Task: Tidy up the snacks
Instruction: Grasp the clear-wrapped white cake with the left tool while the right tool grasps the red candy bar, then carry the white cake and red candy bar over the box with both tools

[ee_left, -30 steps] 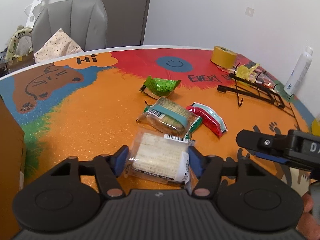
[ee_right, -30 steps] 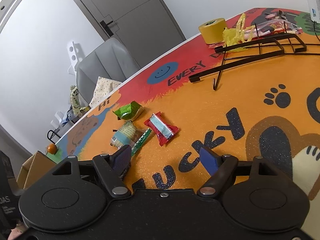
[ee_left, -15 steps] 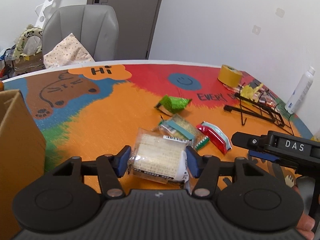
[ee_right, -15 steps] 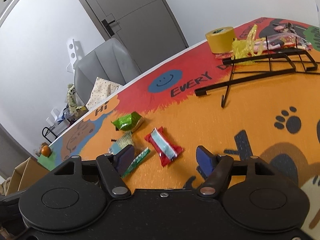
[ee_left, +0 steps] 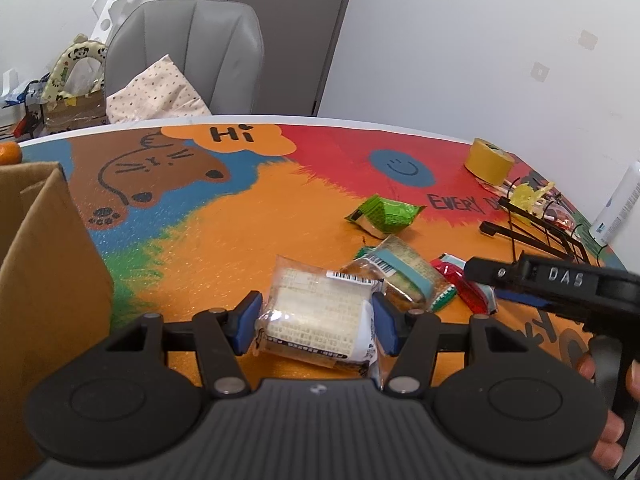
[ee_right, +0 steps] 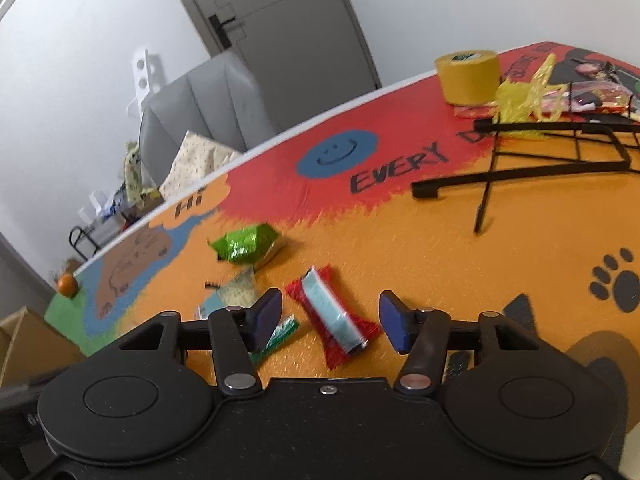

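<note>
My left gripper (ee_left: 316, 322) is shut on a clear-wrapped pale wafer packet (ee_left: 312, 304), with a blue pad pressing on each end of it. On the orange mat behind lie a brown cake with a teal band (ee_left: 400, 276), a green packet (ee_left: 382, 214) and a red snack with a pale blue stripe (ee_left: 468, 286). My right gripper (ee_right: 330, 320) hangs over that red snack (ee_right: 320, 300). Its jaws are closing, one on each side of the snack, and a gap shows at both pads. The right gripper (ee_left: 552, 284) also shows from the side in the left wrist view.
A cardboard box (ee_left: 40, 260) stands at the left edge. A yellow tape roll (ee_left: 488, 160), a black wire rack (ee_left: 536, 232) with wrappers and a white bottle (ee_left: 618, 204) sit at the far right. Beyond the table stands a grey chair (ee_left: 188, 52). A thin green-and-white packet (ee_right: 276, 336) lies by the right gripper's left pad.
The left gripper has carried the wafer packet leftwards, and the cardboard box has come into view. The right gripper has moved over the red snack and its jaws have narrowed around it.
</note>
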`<action>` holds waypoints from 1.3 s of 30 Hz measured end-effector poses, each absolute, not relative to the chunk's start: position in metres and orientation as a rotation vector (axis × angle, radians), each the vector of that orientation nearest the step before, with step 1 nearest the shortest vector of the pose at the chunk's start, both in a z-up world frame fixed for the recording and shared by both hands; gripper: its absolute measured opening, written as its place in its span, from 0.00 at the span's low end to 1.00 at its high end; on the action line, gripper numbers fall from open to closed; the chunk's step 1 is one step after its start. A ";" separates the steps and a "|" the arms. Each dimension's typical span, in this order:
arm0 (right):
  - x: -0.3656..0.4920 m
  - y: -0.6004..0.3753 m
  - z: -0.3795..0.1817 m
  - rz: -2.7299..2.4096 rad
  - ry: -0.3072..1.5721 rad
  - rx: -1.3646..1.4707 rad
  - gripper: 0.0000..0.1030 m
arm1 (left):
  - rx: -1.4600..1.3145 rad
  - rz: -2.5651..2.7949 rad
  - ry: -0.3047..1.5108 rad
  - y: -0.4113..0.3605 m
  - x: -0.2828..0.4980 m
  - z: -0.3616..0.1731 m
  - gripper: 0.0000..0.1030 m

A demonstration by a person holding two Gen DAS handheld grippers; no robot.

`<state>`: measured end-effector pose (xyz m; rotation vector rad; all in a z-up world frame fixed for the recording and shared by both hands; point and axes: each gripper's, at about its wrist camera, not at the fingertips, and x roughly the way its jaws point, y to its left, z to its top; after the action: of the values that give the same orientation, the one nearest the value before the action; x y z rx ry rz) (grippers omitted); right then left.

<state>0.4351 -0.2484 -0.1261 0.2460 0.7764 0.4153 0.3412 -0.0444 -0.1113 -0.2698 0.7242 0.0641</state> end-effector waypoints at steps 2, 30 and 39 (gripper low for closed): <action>0.431 -0.242 -0.125 0.405 0.769 0.192 0.46 | -0.273 0.068 0.727 -0.042 0.340 -0.112 0.56; 0.345 -0.253 -0.104 0.438 0.786 0.230 0.18 | -0.285 0.074 0.680 -0.045 0.268 -0.072 0.56; 0.326 -0.246 -0.075 0.476 0.730 0.238 0.18 | -0.276 0.053 0.617 -0.044 0.243 -0.044 0.56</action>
<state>0.3259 -0.2457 -0.0753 0.2382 0.7296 0.4763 0.2428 -0.0443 -0.0443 -0.2756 0.6174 0.0529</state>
